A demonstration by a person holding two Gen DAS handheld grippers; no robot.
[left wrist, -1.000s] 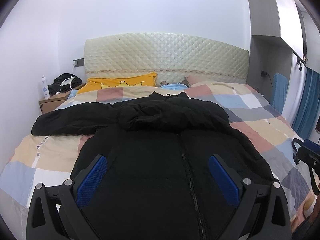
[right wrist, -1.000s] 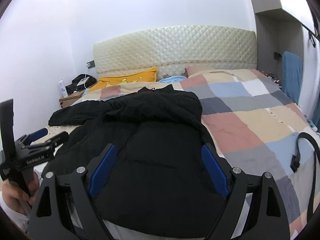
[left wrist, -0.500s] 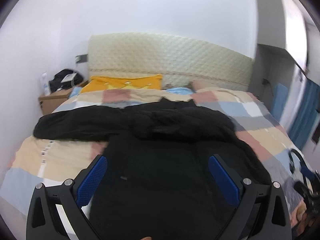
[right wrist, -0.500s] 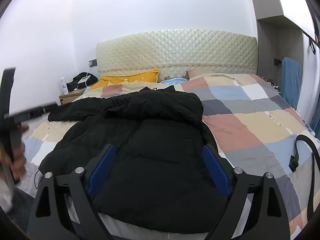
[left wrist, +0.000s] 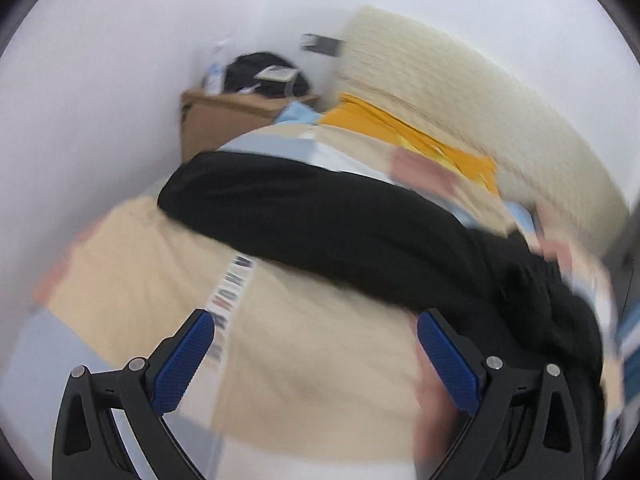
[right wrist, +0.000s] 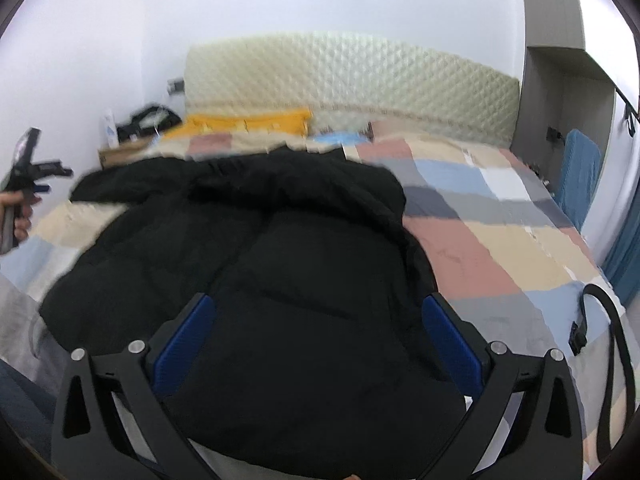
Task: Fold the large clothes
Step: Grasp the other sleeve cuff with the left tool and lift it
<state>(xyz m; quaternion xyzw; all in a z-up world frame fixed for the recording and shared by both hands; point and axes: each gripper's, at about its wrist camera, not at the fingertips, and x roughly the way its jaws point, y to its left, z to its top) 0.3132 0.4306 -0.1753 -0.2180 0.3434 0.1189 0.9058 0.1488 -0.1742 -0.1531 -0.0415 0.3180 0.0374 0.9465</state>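
Note:
A large black puffer jacket [right wrist: 280, 260] lies spread on the patchwork bedspread [right wrist: 500, 248]. Its left sleeve [left wrist: 304, 216] stretches out sideways toward the bed's left edge. My right gripper [right wrist: 316, 332] is open and empty, hovering above the jacket's lower body near the bed's front edge. My left gripper [left wrist: 316, 344] is open and empty, above bare bedspread [left wrist: 320, 360] just in front of the sleeve. The left wrist view is motion-blurred. The left gripper also shows at the far left of the right wrist view [right wrist: 28, 168], held in a hand.
A quilted headboard [right wrist: 360, 76] and a yellow pillow [right wrist: 248, 120] sit at the bed's far end. A wooden nightstand [left wrist: 224, 120] with a black bag stands by the left wall. A black strap [right wrist: 608, 340] lies on the bed's right side. A blue towel [right wrist: 580, 172] hangs at right.
My left gripper has swung left and away from the jacket's body, now facing the outstretched left sleeve and the nightstand. My right gripper has stayed roughly in place over the jacket.

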